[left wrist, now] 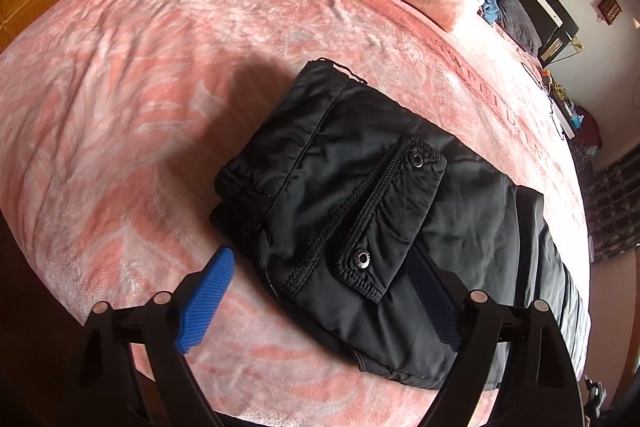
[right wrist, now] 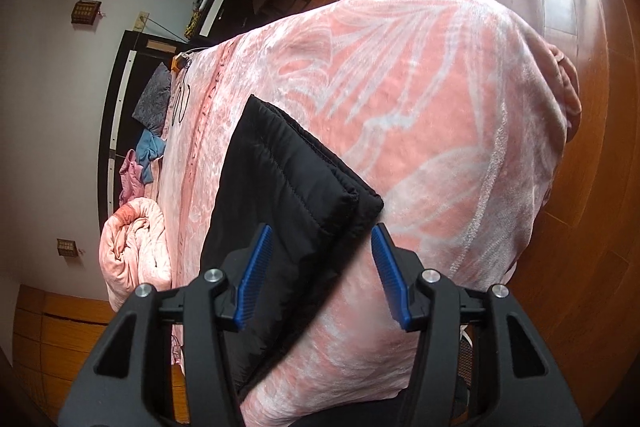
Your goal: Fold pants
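Your black padded nylon pants (left wrist: 360, 211) are lying folded on the pink plush blanket (left wrist: 140, 87) — both your left gripper (left wrist: 320, 303) and right gripper (right wrist: 322, 275) are hovering spread, pinching nothing; the left's far finger is barely showing against the fabric.

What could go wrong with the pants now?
The black pants look puffy and slippery, so the folded top part may spring open. Both grippers, left and right, are open and hold nothing. The leg end lies near the edge of the pink blanket, so a tug could slide it off.
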Tool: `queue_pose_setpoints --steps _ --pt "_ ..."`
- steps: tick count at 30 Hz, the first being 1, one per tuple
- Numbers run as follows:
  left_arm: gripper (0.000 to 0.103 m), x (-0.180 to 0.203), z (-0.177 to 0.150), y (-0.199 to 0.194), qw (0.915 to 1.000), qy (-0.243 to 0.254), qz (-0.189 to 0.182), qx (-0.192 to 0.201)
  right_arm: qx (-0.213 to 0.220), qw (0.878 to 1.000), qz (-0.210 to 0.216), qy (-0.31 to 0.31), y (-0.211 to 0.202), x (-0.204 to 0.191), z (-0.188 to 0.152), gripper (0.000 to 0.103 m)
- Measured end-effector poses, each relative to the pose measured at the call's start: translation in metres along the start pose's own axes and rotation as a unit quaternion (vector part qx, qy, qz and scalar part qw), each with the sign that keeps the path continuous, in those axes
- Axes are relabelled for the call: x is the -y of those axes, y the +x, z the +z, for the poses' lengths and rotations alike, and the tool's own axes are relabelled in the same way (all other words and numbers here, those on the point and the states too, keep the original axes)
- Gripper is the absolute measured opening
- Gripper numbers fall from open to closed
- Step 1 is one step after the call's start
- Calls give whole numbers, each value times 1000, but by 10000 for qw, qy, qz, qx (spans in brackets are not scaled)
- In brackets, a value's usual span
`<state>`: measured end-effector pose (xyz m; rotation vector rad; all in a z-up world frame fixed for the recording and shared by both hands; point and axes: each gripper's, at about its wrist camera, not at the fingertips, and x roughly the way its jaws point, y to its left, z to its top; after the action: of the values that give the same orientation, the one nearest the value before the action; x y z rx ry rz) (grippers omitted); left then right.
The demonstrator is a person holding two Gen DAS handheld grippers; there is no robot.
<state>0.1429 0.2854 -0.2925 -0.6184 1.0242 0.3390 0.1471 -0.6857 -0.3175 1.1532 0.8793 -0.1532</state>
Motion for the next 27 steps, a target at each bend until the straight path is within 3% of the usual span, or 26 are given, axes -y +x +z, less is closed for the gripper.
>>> queue_pose_setpoints --steps 4,14,27 --pt "89 -6 -3 0 9998 -107 139 49 -57 9999 81 44 10 6 -1 52" --pt "90 -21 -5 -1 9982 -570 74 177 -41 9988 450 180 32 8 1 56" --pt "91 -24 -6 11 9977 -659 166 86 26 9971 725 238 33 13 2 59"
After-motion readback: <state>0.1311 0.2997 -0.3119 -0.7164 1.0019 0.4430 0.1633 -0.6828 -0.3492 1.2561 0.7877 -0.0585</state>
